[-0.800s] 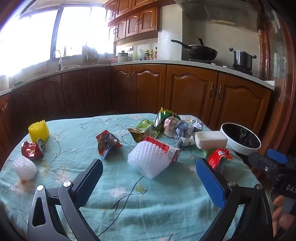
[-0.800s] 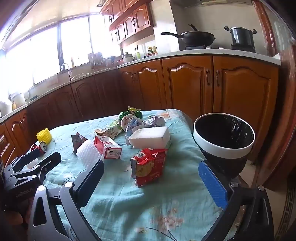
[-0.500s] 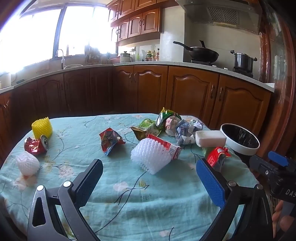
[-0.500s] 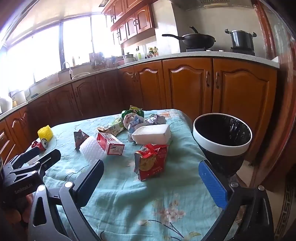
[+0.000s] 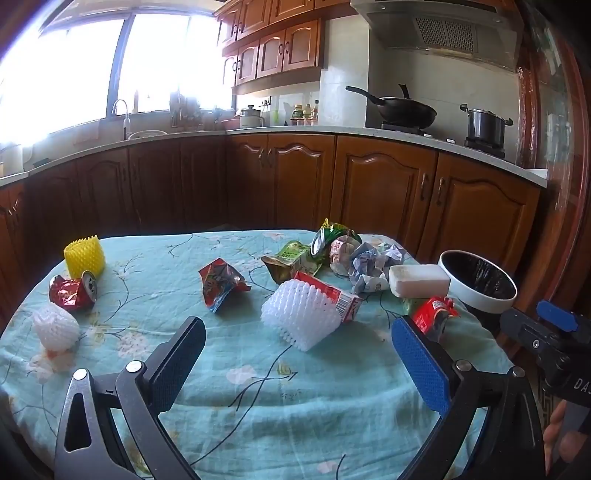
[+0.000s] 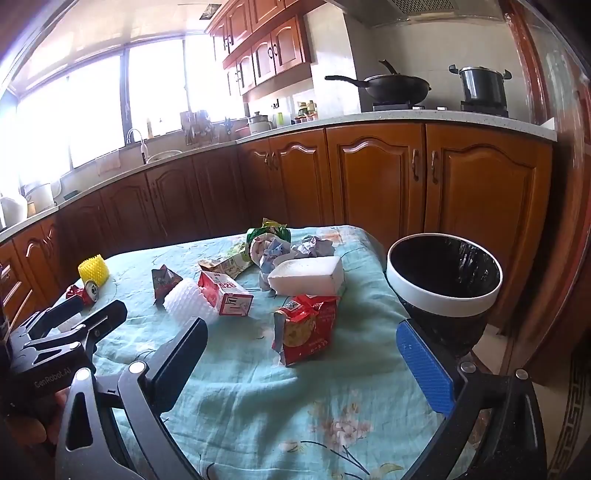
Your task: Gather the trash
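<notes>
Kitchen, daylight glare through wide window [image 5: 74, 74] at left. Brown wooden base cabinets [image 5: 380, 199] run along wall under pale worktop [image 5: 295, 130]; matching wall cabinets [image 5: 273, 48] above. Faucet [image 5: 122, 110] below window. Black wok [image 5: 402, 110] and steel pot [image 5: 484, 125] on stove, range hood [image 5: 439, 29] overhead. Teal floral cloth [image 5: 258, 387] covers counter. Patterned floor tile [image 6: 569, 435] at right.

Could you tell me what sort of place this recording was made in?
It looks like a home kitchen. Wooden cabinets run under a countertop that carries a black wok and a lidded pot on a stove, with a sink tap by the window. Litter lies on a cloth-covered table in front.
</notes>
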Motion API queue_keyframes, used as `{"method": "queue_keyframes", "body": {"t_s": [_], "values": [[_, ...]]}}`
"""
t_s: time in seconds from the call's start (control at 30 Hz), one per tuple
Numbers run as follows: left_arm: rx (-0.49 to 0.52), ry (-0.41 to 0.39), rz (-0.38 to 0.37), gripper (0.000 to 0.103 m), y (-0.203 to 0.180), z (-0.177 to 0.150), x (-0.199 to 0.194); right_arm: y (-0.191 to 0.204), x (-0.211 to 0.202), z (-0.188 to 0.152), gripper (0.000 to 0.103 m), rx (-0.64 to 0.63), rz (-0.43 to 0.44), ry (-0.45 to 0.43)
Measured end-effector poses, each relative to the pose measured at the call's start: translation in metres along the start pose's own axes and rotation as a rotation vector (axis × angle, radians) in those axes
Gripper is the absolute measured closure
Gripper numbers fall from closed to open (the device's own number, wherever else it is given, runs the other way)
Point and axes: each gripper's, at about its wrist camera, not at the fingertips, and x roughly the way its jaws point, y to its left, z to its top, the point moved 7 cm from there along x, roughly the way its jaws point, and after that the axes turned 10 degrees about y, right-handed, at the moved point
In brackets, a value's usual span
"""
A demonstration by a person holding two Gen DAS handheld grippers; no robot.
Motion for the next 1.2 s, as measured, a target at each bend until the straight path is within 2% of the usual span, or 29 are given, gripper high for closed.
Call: {"method": "queue_keyframes", "body": {"t_s": [1.2], "values": [[0.006, 0.010, 0.004, 0.001, -0.0034, -0.0003, 0.0085, -0.0040, 0.0037, -0.0027, 0.000, 0.026, 0.020, 0.000]]}}
